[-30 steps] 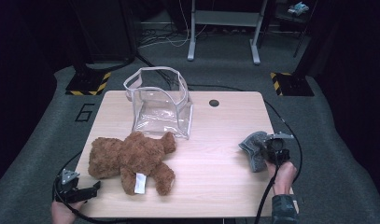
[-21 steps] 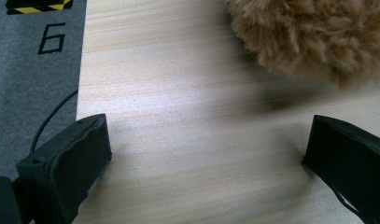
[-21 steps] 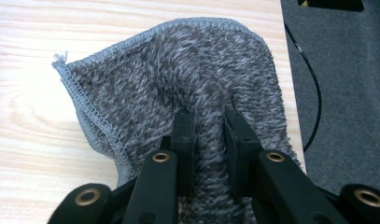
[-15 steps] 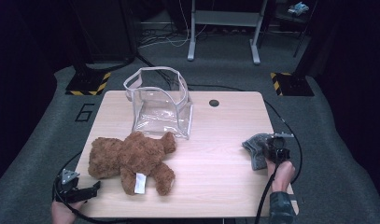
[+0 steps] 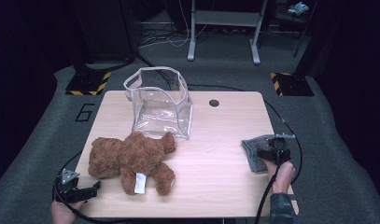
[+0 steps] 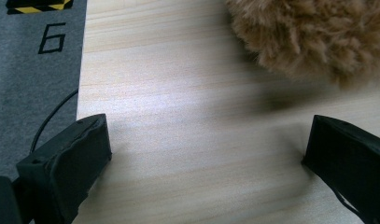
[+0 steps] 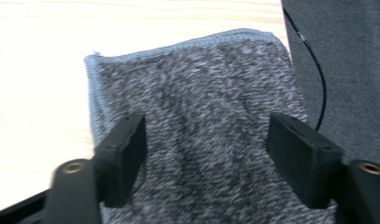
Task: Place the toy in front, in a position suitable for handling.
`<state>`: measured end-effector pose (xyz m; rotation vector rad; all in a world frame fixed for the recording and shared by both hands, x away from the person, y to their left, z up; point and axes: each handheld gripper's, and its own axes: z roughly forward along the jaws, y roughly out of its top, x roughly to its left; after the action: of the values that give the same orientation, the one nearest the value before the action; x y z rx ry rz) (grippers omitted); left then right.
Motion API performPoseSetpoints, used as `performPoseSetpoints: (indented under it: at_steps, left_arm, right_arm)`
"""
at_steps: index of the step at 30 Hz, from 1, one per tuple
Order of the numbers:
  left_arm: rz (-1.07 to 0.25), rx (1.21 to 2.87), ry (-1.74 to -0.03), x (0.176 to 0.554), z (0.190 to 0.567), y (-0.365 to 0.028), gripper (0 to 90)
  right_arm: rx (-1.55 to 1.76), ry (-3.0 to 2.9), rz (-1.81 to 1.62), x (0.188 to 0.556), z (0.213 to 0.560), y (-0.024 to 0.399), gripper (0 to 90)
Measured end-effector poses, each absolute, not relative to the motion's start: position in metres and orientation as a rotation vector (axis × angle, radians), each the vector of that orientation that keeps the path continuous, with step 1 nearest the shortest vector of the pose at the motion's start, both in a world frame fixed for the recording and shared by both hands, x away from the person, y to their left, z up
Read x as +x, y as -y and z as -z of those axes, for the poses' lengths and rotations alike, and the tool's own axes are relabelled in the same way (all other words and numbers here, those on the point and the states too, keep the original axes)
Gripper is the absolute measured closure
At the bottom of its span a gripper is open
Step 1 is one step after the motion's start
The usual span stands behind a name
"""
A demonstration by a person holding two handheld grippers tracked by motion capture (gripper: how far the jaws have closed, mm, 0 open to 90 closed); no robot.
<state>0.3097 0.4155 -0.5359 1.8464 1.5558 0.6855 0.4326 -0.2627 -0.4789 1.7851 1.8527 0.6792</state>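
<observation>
Three items on one pale wooden tabletop (image 5: 215, 140), listed near to far.

Left claw (image 5: 92, 189): near left corner, released, nothing between its jaws; parked just short of the toy, apparently waiting.

Right claw (image 5: 266, 154): near right edge, over the cloth; jaws have just been opening and stand spread either side of the fabric, pads clear of it, so the cloth looks set down.

Grey flecked knit cloth with pale blue stitched hem (image 7: 197, 116): flat at right edge.

Brown plush teddy bear, white tag (image 5: 131, 158): lying left of centre.

Clear soft plastic bin (image 5: 159, 100): upright, mouth open, far of the bear, probably the receptacle.
</observation>
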Motion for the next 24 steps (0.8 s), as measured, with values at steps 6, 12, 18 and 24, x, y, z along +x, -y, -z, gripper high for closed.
performPoseSetpoints:
  at_steps: [6, 12, 18, 24]
  left_arm:
    - [-0.685, 1.847, -1.557, 0.310, 0.536, -0.416, 0.0]
    - [-0.686, 1.846, -1.558, 0.310, 0.536, -0.416, 0.0]
    - [-0.682, 1.839, -1.560, 0.310, 0.536, -0.415, 0.0]
    - [-0.672, 1.850, -1.560, 0.310, 0.535, -0.416, 0.0]
  right_arm:
    - [1.758, -1.917, -0.734, 0.425, 0.474, 0.259, 15.1]
    - [1.691, -2.012, -0.811, 0.416, 0.469, 0.245, 12.7]
    - [1.611, -2.094, -0.863, 0.407, 0.464, 0.225, 11.0]
    - [1.542, -2.159, -0.891, 0.400, 0.464, 0.206, 10.8]
